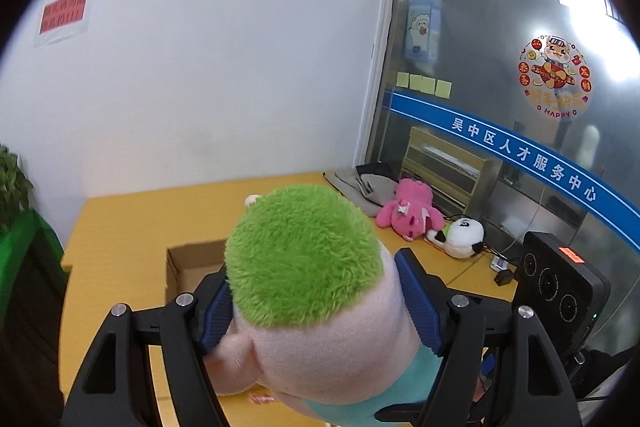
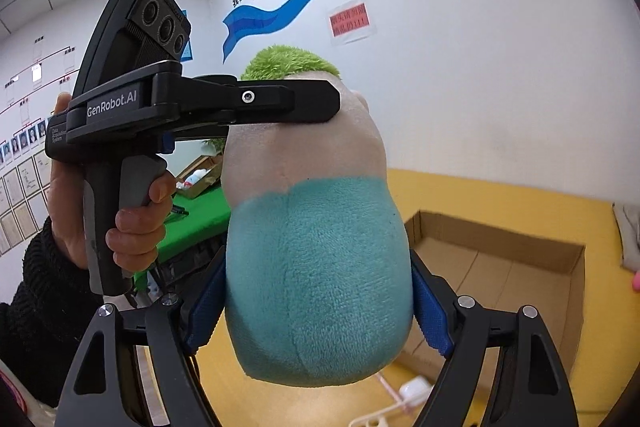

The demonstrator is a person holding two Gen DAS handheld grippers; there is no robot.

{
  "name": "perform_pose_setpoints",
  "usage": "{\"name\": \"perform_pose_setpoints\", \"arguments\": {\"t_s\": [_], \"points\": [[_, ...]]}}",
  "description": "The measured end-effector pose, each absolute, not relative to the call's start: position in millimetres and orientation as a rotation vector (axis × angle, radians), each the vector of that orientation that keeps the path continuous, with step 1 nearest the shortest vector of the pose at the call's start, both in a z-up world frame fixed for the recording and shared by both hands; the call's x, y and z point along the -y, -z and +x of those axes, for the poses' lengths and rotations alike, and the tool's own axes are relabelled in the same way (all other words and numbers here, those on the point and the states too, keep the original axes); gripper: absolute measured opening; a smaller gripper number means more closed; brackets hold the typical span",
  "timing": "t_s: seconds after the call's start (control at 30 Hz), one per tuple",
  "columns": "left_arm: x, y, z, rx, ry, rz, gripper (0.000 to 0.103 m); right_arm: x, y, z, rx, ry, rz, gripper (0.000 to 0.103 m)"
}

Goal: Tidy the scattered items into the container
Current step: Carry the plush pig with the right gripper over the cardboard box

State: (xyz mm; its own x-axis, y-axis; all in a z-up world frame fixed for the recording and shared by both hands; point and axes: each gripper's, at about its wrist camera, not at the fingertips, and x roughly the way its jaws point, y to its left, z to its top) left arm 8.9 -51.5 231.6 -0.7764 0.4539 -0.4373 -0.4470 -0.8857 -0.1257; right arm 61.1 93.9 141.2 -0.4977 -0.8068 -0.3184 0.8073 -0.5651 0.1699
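Clearly both the left gripper point(image 1: 316, 303) and right gripper point(image 2: 318, 301) clamp the plush toy point(image 1: 304, 259), which looks soft, light, squashy, best held mid-body, above the box point(image 2: 496, 267) at lower right.

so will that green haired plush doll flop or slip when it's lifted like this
The plush doll is probably soft: it bulges around the right tongs. Likely light and grippy, given its fuzzy fabric. With the left tongs also clamping it, flopping seems unlikely.
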Motion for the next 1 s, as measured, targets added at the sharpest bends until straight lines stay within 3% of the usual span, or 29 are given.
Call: {"name": "perform_pose_setpoints", "arguments": {"t_s": [0.27, 0.47, 1.0], "points": [[66, -270, -55, -0.048, -2.603, -0.645, 0.074, -58, -187, 3, -0.003, 2.139, 0.426, 0.085], [92, -265, -116, 0.004, -2.600, -0.717, 0.074, -28, -197, -51, -0.037, 2.173, 0.450, 0.085], [119, -138, -269, 0.043, -2.478, -1.025, 0.074, 15, -80, -186, 0.156, 2.183, 0.731, 0.084]]}}
